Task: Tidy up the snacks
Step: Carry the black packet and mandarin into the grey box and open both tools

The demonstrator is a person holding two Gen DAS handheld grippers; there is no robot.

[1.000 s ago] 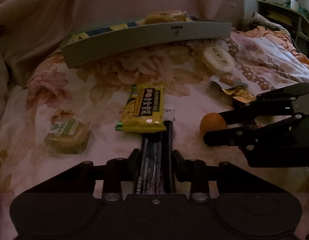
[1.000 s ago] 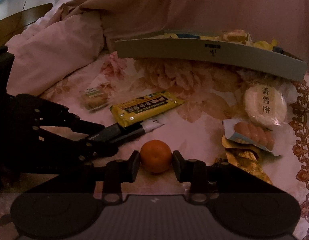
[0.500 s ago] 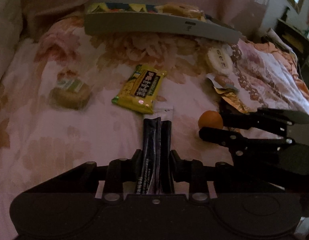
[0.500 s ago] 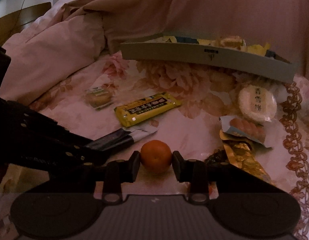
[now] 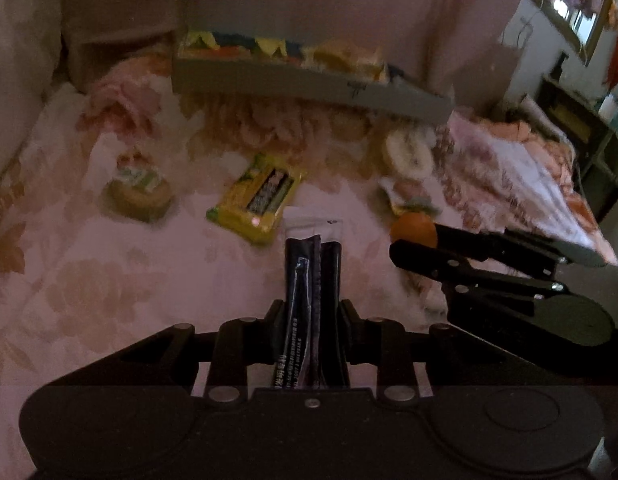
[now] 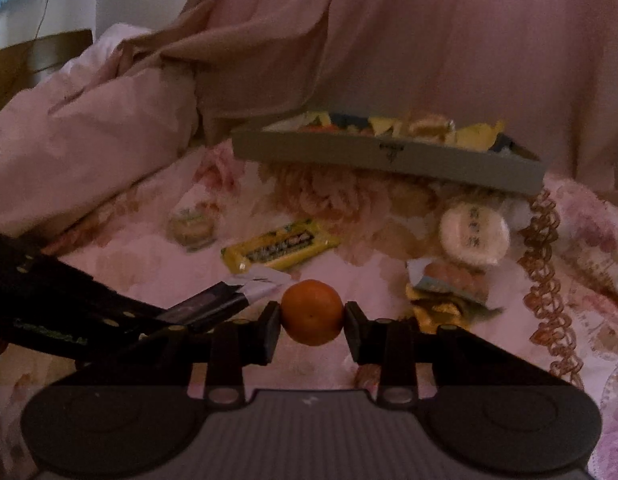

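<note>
My left gripper (image 5: 312,312) is shut on a dark snack stick pack (image 5: 311,276) with a white end and holds it above the flowered bedspread. My right gripper (image 6: 312,316) is shut on a small orange (image 6: 312,306); the orange also shows in the left wrist view (image 5: 413,229). A long grey box (image 6: 389,156) with several snacks in it lies at the back, also in the left wrist view (image 5: 309,84). On the bed lie a yellow bar (image 5: 255,197), a green-topped cake (image 5: 137,192) and a round white cake (image 6: 474,233).
A pink quilt (image 6: 89,136) is heaped at the left and back. A sausage pack (image 6: 449,278) and a gold wrapper (image 6: 439,312) lie right of the orange. A lace-edged cloth (image 6: 549,272) covers the right side. Furniture (image 5: 577,120) stands beyond the bed.
Both grippers have risen and drawn back from the bed with their snacks. The box and the loose snacks look farther away and lower in view.
</note>
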